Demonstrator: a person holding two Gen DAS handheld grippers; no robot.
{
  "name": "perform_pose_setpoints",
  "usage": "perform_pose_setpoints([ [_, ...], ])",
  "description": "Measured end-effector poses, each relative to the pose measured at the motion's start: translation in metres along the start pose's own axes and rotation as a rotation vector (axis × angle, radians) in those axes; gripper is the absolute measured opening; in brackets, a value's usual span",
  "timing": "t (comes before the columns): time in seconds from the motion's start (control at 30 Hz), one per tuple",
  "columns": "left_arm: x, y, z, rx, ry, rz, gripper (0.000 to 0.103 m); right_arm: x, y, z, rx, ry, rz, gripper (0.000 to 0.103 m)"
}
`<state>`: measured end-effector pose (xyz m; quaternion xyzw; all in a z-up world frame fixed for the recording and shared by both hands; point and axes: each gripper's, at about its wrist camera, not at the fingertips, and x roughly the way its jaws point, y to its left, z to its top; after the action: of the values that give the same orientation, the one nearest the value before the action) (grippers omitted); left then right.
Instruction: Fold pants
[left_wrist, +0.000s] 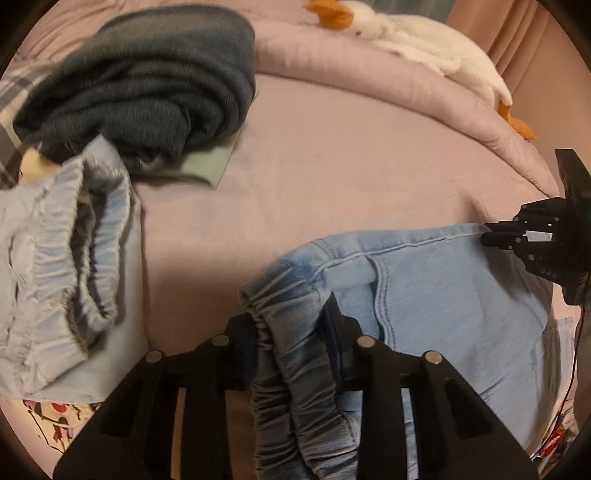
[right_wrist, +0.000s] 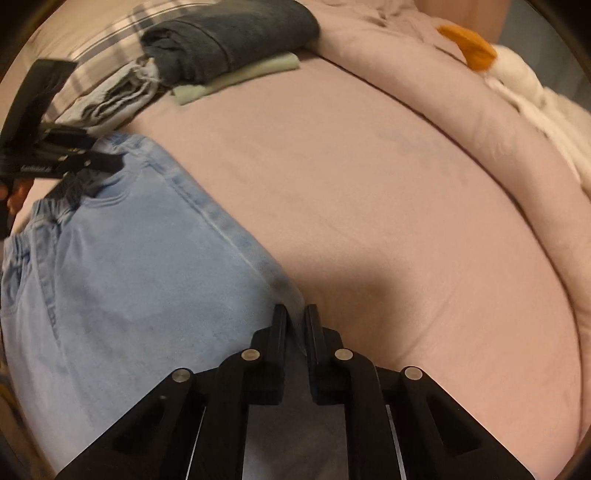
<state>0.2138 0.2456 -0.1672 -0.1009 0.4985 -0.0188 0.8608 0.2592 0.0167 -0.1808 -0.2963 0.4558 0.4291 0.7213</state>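
The bed, under its pink sheet, fills both views, and my light blue denim pants lie across the lower middle and lower right of the left wrist view, and across the lower left of the right wrist view.

My left tool reaches forward from the bottom of its frame, level with the bed, its two fingers pressed together on the gathered elastic waistband. My right tool comes in low from the bottom centre of its own frame, its fingers nearly together, pinching the seamed side edge of the pants.

The left wrist view alone shows a second pale blue elastic-waist garment at the left edge and a floral patch at the lower left. It also catches my right tool at the right edge, gripping the pants' far edge. The right wrist view shows my left tool at the upper left on the waistband.

A folded dark grey garment sits on a pale green cloth in the upper left, and a white plush goose lies along the upper right.
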Motion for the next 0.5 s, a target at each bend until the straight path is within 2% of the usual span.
perform_pose_setpoints([
  [0.07,0.004,0.002,0.001,-0.009,-0.020,0.002,0.030,-0.008,0.005,-0.002,-0.006,-0.019,-0.018,0.009],
  [0.13,0.022,0.005,0.001,-0.033,0.031,0.030,0.030,-0.010,0.003,-0.005,0.001,-0.049,-0.073,0.007],
  [0.2,0.024,0.001,0.005,-0.011,0.022,0.057,0.030,0.006,0.004,-0.005,0.026,-0.006,-0.084,0.007],
  [0.37,-0.004,-0.015,0.005,0.035,-0.043,0.075,0.030,-0.007,0.020,-0.007,0.025,-0.031,-0.155,0.007],
  [0.5,-0.038,-0.011,-0.007,0.025,-0.122,0.037,0.030,-0.056,0.040,-0.013,0.052,-0.139,-0.202,0.007],
])
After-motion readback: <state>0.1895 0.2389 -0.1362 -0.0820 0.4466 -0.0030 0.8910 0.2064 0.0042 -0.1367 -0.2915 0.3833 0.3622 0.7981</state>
